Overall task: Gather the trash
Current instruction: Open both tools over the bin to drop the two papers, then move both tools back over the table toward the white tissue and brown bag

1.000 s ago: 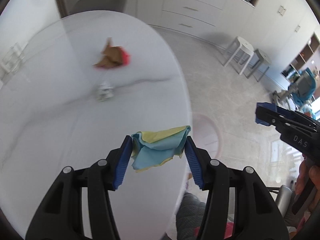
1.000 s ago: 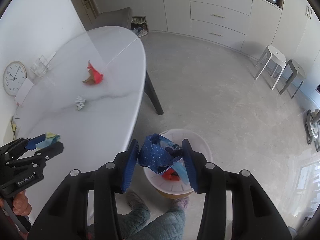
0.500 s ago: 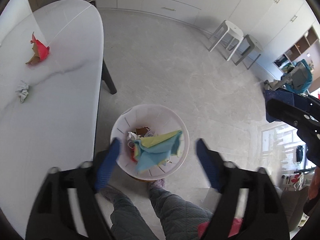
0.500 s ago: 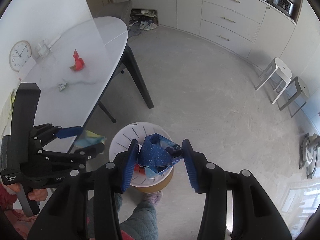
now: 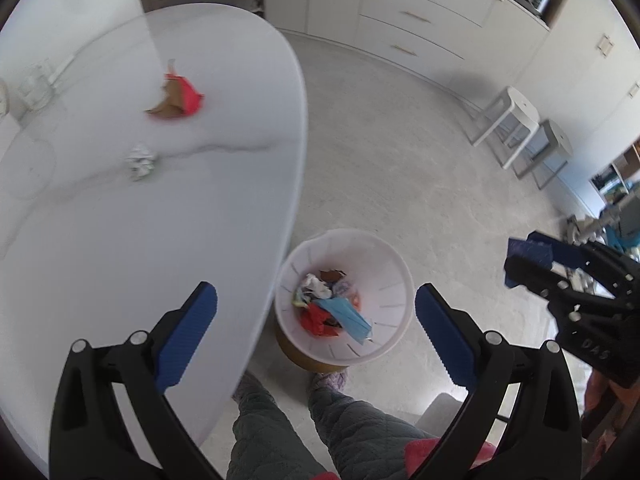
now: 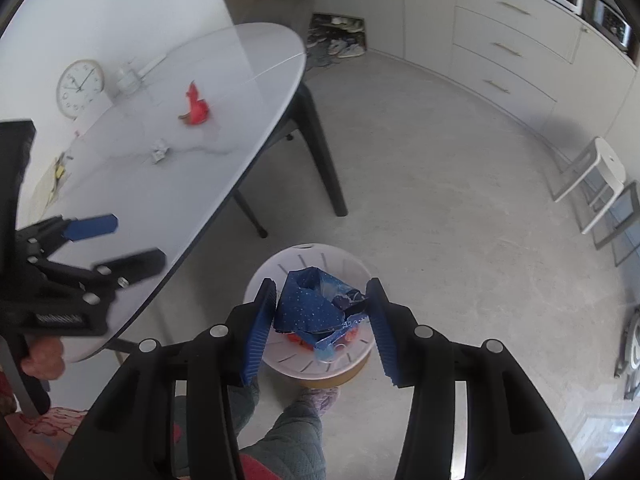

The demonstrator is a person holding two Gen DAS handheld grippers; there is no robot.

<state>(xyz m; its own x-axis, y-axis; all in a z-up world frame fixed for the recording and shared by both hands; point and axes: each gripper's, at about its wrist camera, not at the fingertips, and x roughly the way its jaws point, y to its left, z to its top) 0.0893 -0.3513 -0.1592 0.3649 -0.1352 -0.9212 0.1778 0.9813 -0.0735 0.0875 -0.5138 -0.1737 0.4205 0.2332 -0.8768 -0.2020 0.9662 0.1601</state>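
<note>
My left gripper hangs over the table edge and the white trash bin. Its jaws are opening wide with nothing between them. A light blue sheet lies on the trash inside the bin. In the right wrist view my right gripper hovers over the bin, and its pads still touch a crumpled dark blue speckled paper while the jaws are opening. On the white table lie a red and brown scrap and a small white paper ball.
A person's legs and slippers stand right beside the bin. Dark table legs reach the floor behind it. A clock leans at the table's far side. Two stools stand by the cabinets.
The left gripper let go of the blue and yellow paper, which dropped into the bin, and its jaws spread wide. The right gripper moved over the bin with the dark blue paper.
</note>
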